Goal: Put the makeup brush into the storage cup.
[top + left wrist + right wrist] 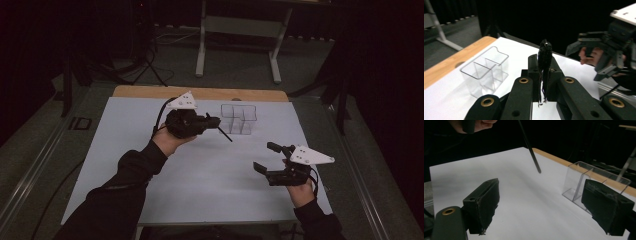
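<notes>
Toward twelve o'clock on the white table (210, 180), the left gripper (214, 121) is clenching a thin black brush (545, 56), its handle slanting down beside the clear divided box (239, 118). At four o'clock the right gripper (266, 157) is gaping, touching nothing. Dark room, details lost.

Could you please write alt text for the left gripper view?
The left gripper is shut on a thin black brush. A clear divided container stands on the white table at left; the open right gripper is at right.

left gripper (216, 121) clamped; right gripper (266, 157) jaws apart.
</notes>
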Action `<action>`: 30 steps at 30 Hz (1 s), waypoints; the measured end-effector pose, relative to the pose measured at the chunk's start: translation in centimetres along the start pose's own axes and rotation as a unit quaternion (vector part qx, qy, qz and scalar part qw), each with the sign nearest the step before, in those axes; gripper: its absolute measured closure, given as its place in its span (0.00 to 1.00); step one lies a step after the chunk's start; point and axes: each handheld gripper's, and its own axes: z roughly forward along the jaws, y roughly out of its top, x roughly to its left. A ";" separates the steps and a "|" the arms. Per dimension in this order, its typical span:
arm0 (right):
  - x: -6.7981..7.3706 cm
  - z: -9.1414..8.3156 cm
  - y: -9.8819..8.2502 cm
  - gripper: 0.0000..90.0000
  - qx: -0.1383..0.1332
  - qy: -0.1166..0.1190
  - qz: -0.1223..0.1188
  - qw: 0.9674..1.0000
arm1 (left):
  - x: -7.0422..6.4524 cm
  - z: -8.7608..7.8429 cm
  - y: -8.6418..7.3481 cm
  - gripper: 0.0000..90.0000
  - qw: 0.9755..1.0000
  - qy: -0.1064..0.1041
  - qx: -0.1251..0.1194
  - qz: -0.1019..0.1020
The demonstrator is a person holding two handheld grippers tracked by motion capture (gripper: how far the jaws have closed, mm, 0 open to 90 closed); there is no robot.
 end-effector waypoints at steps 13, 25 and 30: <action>-0.3 -0.4 0.0 0.15 -0.012 -0.018 -0.003 1.000 | 0.9 0.9 2.6 0.96 0.999 0.049 -0.011 0.004; -0.3 -0.4 0.0 0.15 -0.019 -0.022 -0.002 1.000 | 2.4 1.9 4.4 0.96 0.995 0.101 -0.009 -0.003; -0.3 -0.4 0.0 0.15 -0.020 -0.023 -0.003 1.000 | 3.3 2.9 4.9 0.96 0.993 0.117 -0.002 -0.013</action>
